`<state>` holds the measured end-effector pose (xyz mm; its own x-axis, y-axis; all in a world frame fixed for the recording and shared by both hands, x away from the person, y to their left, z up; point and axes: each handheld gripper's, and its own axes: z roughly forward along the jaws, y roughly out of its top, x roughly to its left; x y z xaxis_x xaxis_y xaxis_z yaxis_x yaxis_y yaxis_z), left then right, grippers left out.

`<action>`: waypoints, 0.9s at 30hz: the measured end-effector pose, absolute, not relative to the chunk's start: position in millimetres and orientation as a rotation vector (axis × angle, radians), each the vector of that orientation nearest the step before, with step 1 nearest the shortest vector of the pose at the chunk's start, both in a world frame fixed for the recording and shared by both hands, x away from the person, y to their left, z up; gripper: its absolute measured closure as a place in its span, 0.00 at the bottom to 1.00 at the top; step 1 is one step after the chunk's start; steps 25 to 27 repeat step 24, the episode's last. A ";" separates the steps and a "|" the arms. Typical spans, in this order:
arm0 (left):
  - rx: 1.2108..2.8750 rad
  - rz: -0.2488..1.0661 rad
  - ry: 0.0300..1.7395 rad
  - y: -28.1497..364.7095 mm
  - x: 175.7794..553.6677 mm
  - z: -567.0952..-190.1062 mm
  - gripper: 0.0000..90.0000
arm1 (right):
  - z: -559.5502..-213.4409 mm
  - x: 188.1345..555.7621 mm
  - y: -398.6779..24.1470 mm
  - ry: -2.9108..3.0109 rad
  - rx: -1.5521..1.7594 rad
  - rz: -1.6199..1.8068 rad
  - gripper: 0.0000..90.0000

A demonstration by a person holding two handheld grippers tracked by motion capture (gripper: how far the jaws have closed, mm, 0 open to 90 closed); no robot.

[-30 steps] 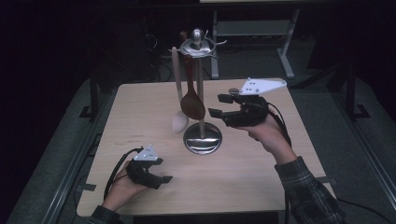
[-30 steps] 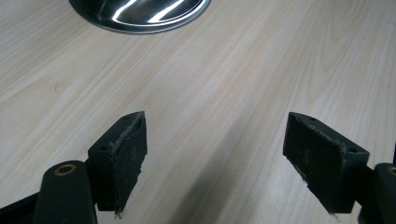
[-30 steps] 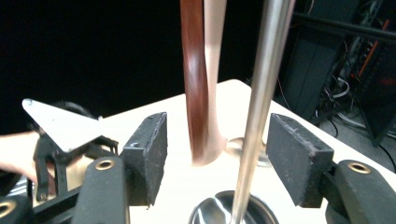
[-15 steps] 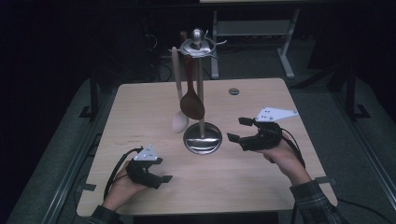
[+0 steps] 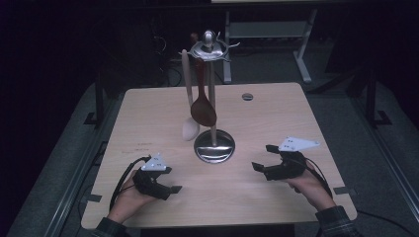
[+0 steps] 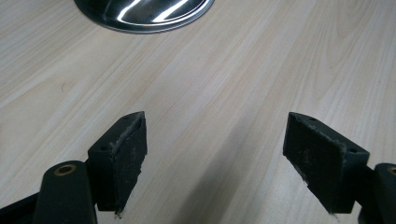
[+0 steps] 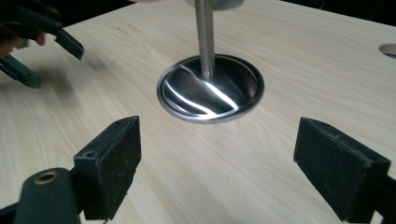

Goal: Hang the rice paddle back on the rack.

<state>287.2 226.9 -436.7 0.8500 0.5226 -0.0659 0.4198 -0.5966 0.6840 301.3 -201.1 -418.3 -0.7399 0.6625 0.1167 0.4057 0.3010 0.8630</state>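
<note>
With both spoons (image 5: 202,106) hanging on the stand (image 5: 214,147) at mid-counter (image 5: 276,118), the right gripper (image 5: 263,159), jaws just opened and empty like the left gripper's (image 5: 172,181), could bump the stand and swing them off.

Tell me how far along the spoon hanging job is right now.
Done, it seems: the brown spoon and the pale spoon both hang from the metal stand. In hand: nothing. The right gripper has just been opening with nothing between its fingers, and the left gripper rests open on the table. Left: no further utensils lie on the table, so probably nothing.
</note>
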 end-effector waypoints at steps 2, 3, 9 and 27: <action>2.298 0.184 0.679 226.9 287.4 -437.3 0.24 | -424.6 297.8 -203.6 2.311 0.989 1.401 0.16; 2.304 0.190 0.675 227.0 287.8 -437.8 0.24 | -427.0 296.7 -204.4 2.315 0.997 1.392 0.16; 2.335 0.207 0.677 227.3 288.4 -440.4 0.24 | -447.8 286.6 -210.6 2.329 1.035 1.301 0.15; 2.352 0.200 0.673 226.0 288.8 -443.6 0.24 | -459.0 282.0 -214.6 2.371 1.041 1.233 0.13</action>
